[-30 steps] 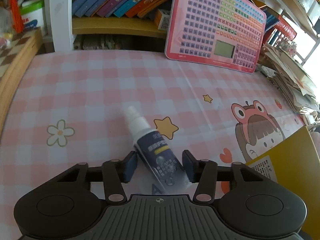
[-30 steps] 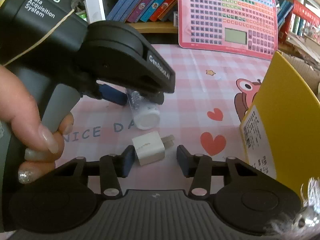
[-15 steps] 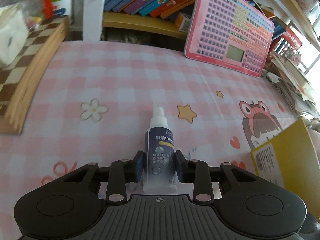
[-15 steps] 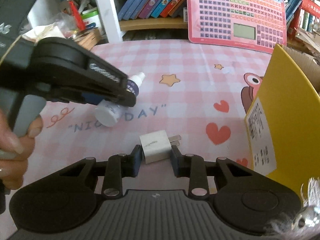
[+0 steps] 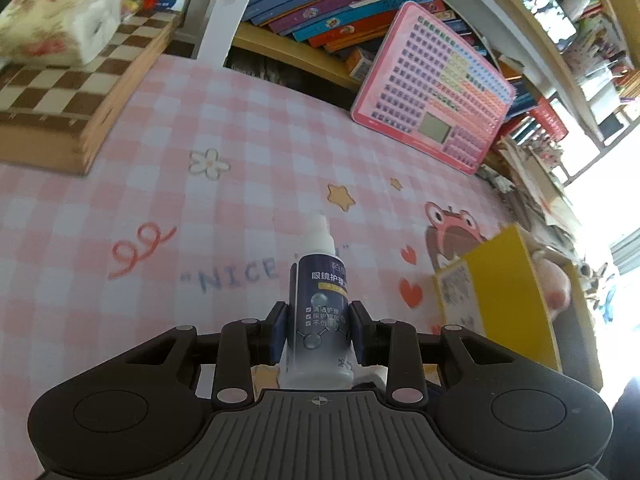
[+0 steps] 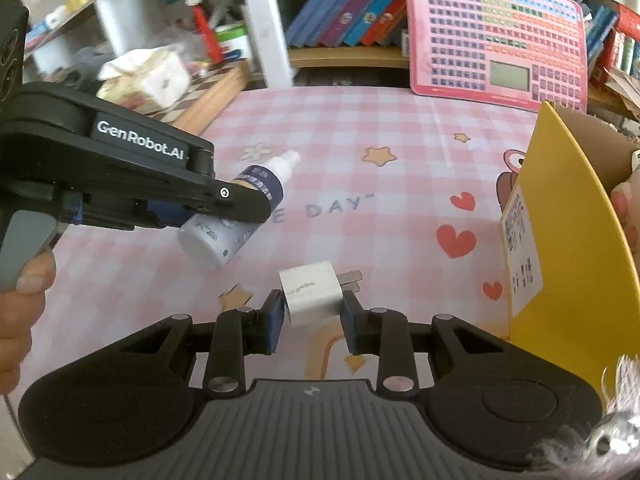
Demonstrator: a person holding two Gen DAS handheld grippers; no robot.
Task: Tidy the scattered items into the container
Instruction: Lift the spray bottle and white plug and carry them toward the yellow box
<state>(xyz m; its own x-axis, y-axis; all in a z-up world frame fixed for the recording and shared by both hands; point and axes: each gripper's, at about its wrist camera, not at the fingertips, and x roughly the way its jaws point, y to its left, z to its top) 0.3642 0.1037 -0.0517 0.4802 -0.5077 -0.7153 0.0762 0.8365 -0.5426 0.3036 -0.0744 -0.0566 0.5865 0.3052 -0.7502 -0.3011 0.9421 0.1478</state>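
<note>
Both items are picked up but not yet boxed. Left gripper [image 5: 319,334] is clamped on the spray bottle [image 5: 321,312], held off the checked tablecloth [image 5: 200,184]. Right gripper [image 6: 312,320] pinches the white charger plug [image 6: 311,298], just left of the yellow box [image 6: 568,280]. Left to do: drop both in. Readable: "GenRobot.AI" on the left gripper's body, "NICE DAY" on cloth; bottle label is Chinese, box sticker too blurred.

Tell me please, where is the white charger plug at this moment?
In the right wrist view, the white charger plug sits low in the centre, clamped in the right tool above the pink checked table, with the yellow box to its right.
</note>
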